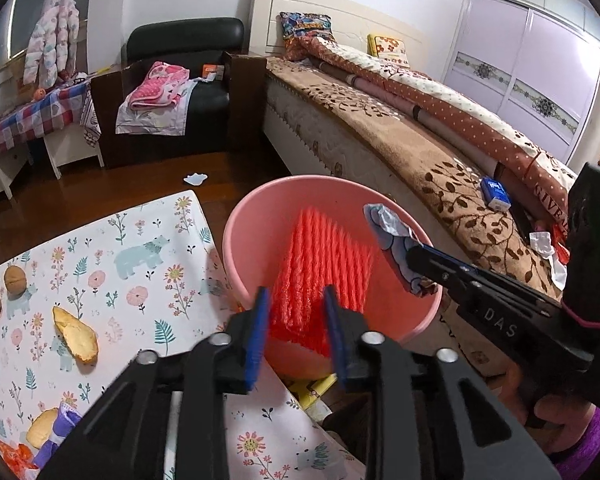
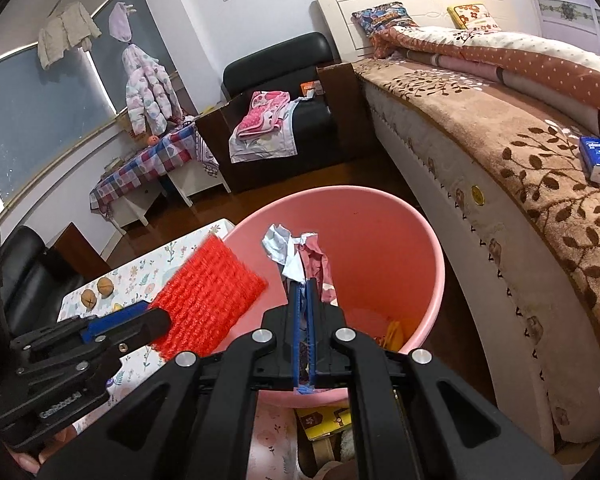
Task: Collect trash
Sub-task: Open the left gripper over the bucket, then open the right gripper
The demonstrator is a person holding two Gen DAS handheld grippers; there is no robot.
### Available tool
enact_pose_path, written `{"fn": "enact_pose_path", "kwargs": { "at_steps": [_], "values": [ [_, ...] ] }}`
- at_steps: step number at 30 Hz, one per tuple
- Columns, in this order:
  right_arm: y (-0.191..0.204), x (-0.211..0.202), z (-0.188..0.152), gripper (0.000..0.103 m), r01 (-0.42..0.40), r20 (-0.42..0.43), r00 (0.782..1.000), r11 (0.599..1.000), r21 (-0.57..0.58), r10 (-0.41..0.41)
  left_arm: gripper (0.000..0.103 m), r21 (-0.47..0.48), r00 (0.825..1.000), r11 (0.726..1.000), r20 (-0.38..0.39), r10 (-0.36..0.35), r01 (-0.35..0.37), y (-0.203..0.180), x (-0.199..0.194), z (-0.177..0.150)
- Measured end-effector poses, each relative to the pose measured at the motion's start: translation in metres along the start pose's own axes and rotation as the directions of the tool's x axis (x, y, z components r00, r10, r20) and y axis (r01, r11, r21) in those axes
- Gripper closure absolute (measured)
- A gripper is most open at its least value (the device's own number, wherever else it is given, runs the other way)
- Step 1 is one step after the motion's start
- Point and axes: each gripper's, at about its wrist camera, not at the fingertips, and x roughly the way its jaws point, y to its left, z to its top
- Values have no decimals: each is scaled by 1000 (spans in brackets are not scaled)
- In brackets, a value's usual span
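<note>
White walls enclose a bedroom with dark wooden floor [image 1: 148, 176]. A bed [image 1: 400, 120] with a brown leaf-patterned blanket runs toward 2 o'clock, a black armchair [image 1: 188, 76] sits at 11, and lilac wardrobe doors [image 1: 540, 76] stand at 1.

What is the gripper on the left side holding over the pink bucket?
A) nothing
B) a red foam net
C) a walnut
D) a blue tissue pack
B: the left gripper is shut on the red foam net, held above the pink bucket, while the right gripper pinches a crumpled wrapper.
</note>
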Motion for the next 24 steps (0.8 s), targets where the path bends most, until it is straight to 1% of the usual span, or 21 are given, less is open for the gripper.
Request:
{"fn": "enact_pose_path", "kwargs": {
  "at_steps": [1, 3, 9, 10, 12, 14, 16, 24],
  "values": [
    [-1, 1, 0, 100, 2, -2, 1000, 1000, -2, -2, 64, -1, 1000, 1000, 8, 2, -2, -1, -1, 0],
    [-2, 1, 0, 99, 2, -3, 1000, 1000, -3, -2, 62, -1, 1000, 1000, 17, 6, -6, -1, -4, 0],
    [-2, 4, 2, 99, -6, 0, 1000, 1000, 2, 6, 61, -19, 1000, 1000, 18, 12, -11, 0, -9, 1],
    [-2, 4, 2, 97, -5, -2, 1000, 1000, 3, 5, 61, -22, 1000, 1000, 20, 13, -12, 1, -11, 0],
    [-2, 5, 2, 89, -7, -5, 1000, 1000, 8, 7, 61, -23, 1000, 1000, 21, 16, -16, 2, -15, -1],
    [-2, 5, 1, 73, -10, -2, 1000, 1000, 13, 10, 61, -24, 999, 1000, 26, 21, -21, 1, -18, -2],
    [0, 5, 2, 72, -10, -2, 1000, 1000, 12, 10, 59, -29, 999, 999, 27, 24, -23, 2, -21, -4],
    [19, -9, -3, 72, -28, 13, 1000, 999, -30, 29, 56, -39, 998, 999, 49, 30, -29, 9, -42, -13]
  ]
}}
